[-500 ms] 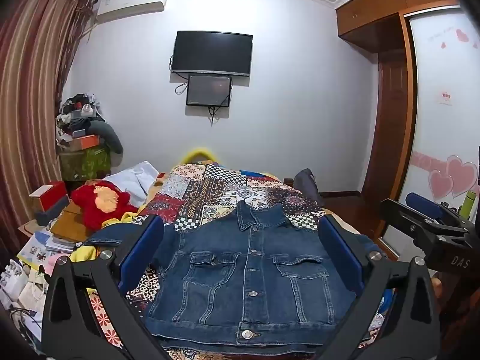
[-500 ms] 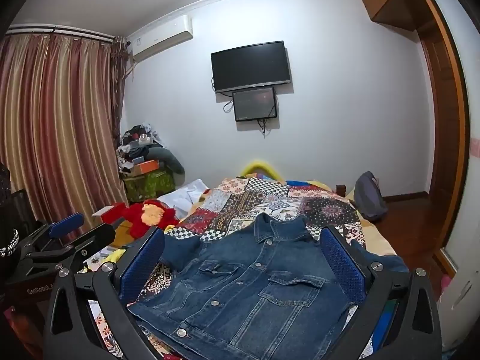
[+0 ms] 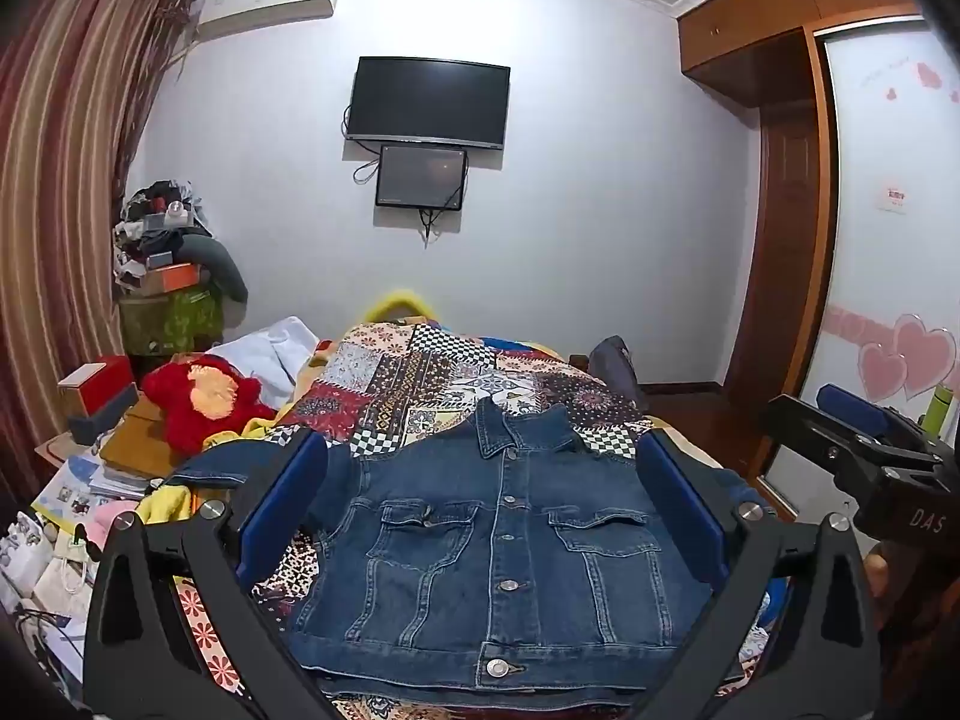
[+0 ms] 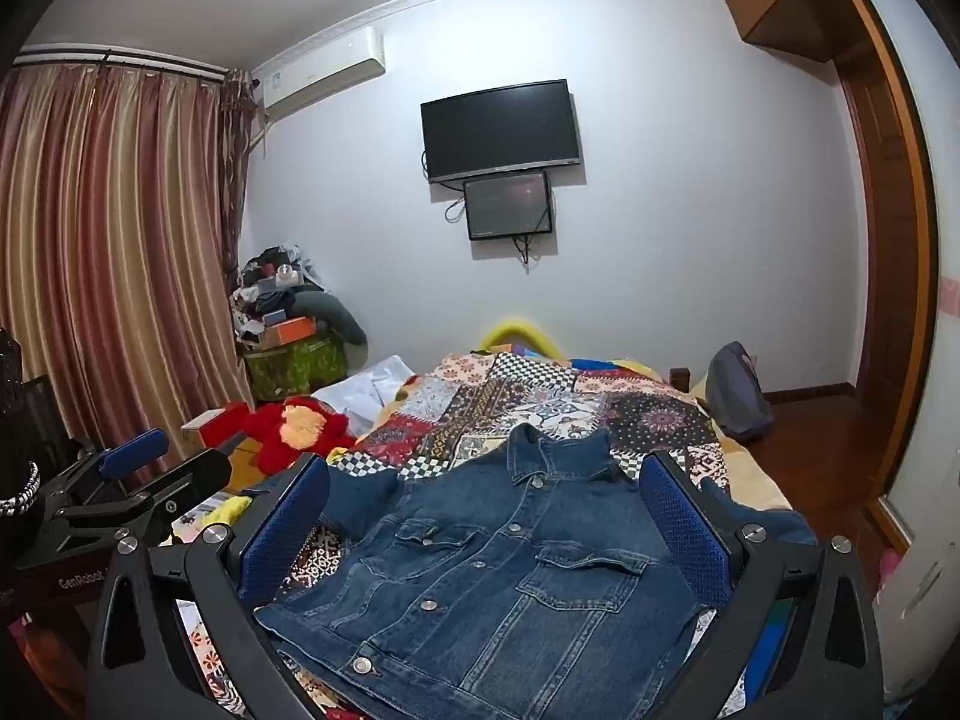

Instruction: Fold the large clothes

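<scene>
A blue denim jacket (image 3: 498,546) lies flat and buttoned, front up, on the patchwork bedspread (image 3: 444,378), collar toward the far wall. It also shows in the right wrist view (image 4: 498,576). My left gripper (image 3: 480,498) is open and empty, held above the jacket's near half. My right gripper (image 4: 480,510) is open and empty too, above the jacket from the right side. The right gripper shows at the right edge of the left wrist view (image 3: 870,450); the left gripper shows at the left of the right wrist view (image 4: 138,480).
A red plush toy (image 3: 204,396) and a white cloth (image 3: 276,348) lie at the bed's left. Boxes, books and bags (image 3: 90,468) crowd the left side. A grey backpack (image 4: 738,396) sits at the bed's far right. A wardrobe (image 3: 888,300) stands on the right.
Both views have hardly shifted; the jacket lies the same and both grippers stay open.
</scene>
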The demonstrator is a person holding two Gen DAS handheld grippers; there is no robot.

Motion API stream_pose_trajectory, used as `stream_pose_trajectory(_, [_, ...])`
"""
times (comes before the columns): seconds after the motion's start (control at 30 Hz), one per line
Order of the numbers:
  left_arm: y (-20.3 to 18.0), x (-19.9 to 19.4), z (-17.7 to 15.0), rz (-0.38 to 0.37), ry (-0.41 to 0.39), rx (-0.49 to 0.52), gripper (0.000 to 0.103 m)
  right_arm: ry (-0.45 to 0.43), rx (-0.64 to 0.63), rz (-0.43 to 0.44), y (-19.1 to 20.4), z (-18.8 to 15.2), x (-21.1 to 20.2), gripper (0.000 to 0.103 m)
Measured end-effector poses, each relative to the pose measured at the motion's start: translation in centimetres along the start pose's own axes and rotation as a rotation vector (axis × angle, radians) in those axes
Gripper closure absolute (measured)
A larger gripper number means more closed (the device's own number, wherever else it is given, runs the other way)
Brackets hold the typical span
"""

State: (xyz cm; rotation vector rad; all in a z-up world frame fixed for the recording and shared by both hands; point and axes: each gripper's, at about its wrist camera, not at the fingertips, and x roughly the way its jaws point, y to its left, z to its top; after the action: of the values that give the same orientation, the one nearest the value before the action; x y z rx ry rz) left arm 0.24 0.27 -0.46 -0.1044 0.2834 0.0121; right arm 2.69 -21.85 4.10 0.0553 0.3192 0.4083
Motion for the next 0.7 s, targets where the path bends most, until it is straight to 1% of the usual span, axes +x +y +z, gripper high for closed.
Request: stream_pose_trajectory(0.7, [0.56,0.73,0.07,0.0,0.001,-0.004,0.0,-0.004,-0.003,-0.001,0.01,-0.19,0.1,0.0])
